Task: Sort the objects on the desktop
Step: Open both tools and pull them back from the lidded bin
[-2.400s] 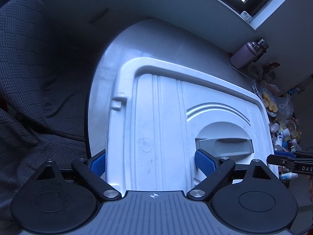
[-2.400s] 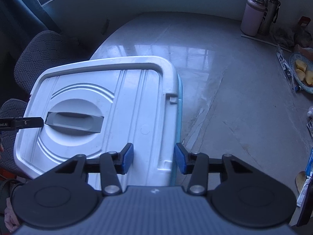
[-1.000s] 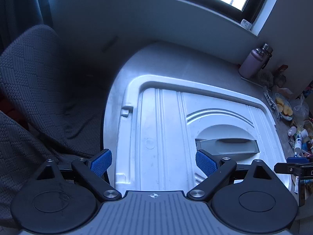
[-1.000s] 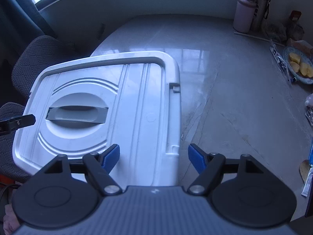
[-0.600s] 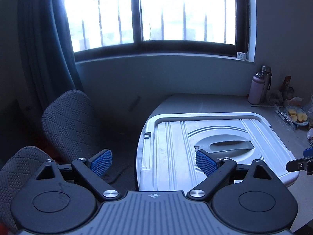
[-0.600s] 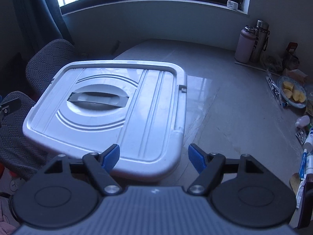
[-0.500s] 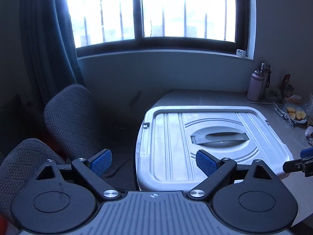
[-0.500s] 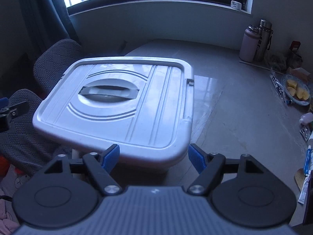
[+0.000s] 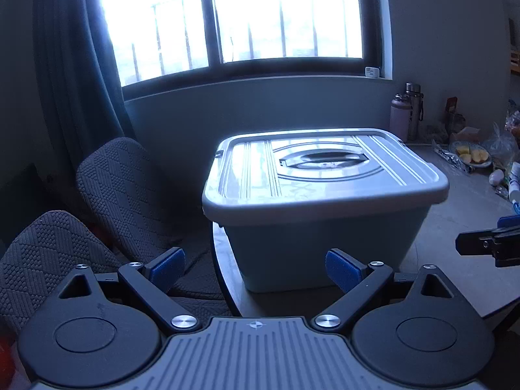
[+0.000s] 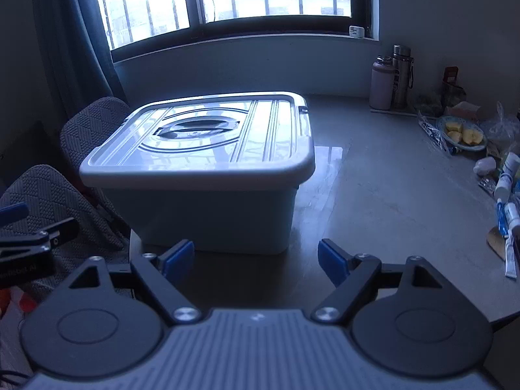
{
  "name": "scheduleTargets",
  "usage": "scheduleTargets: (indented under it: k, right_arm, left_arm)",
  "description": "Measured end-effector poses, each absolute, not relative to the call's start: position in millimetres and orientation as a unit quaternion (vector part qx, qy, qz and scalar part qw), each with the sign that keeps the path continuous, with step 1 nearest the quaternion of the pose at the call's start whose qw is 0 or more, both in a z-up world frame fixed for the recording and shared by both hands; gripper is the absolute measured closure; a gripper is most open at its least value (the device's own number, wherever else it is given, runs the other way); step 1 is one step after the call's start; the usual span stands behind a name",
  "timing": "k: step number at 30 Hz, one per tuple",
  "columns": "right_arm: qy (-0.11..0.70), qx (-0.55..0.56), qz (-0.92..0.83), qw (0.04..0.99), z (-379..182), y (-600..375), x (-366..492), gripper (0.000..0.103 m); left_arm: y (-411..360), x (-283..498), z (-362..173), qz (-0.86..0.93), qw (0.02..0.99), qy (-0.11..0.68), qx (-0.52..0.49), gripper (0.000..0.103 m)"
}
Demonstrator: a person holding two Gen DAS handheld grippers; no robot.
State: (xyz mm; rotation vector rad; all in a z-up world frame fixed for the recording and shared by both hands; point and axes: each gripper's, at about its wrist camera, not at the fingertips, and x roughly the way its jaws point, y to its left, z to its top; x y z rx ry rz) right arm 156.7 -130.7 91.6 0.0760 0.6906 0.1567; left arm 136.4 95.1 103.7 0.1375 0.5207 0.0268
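A pale plastic storage box [image 9: 325,237] with a closed white lid [image 9: 325,169] stands at the table's left end; it also shows in the right wrist view [image 10: 208,208]. My left gripper [image 9: 256,268] is open and empty, just in front of the box's near wall. My right gripper [image 10: 256,261] is open and empty, in front of the box's right corner. Loose tubes and small bottles [image 10: 505,195] lie at the table's right edge.
Two dark fabric chairs [image 9: 107,195] stand left of the table. Two flasks [image 10: 390,78] stand by the back wall. A plate of fruit [image 10: 461,136] and bags lie at the far right. The stone table [image 10: 373,195] stretches right of the box.
Both grippers have pulled back and dropped from above the lid to table level in front of the box. The right gripper's jaws have opened wider. The lid stays on the box.
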Motion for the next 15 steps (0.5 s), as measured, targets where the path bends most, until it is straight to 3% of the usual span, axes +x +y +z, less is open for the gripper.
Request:
scheduleTargets:
  k: [9,15]
  right_arm:
    - [0.3,0.01,0.078,0.951,47.1,-100.2,99.4,0.019]
    - [0.28,0.021,0.07,0.957,28.7,-100.3,86.2,0.019]
  left_arm:
    - [73.8,80.6,54.4,0.024,0.966,0.234,0.104,0.008]
    - [83.9,65.4,31.8,0.034,0.966,0.246,0.072,0.008]
